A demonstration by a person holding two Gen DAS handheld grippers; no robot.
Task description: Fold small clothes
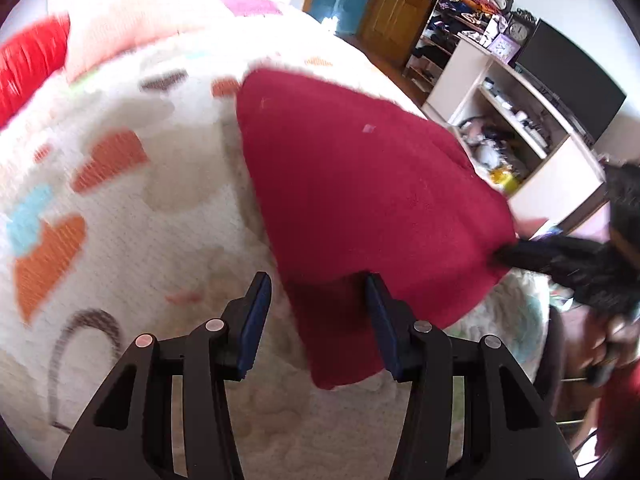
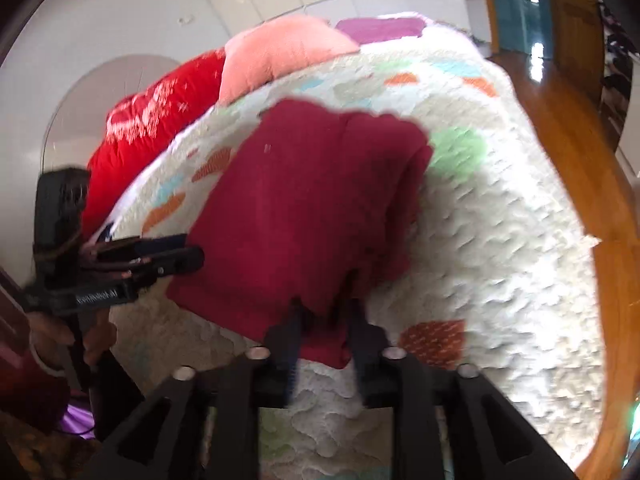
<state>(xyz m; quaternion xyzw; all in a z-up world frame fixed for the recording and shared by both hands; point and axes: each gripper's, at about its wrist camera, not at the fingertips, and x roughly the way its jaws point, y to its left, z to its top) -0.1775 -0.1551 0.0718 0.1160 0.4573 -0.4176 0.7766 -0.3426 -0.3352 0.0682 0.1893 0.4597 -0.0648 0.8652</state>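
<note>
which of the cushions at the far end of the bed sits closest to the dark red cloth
The plain salmon-pink cushion: it lies just beyond the folded dark red cloth. The bright red cushion with white print lies further off, to its left.

light: bright daylight; glare: top left blown out | blur: motion smear | edges: fisheye-bent, dark corners
</note>
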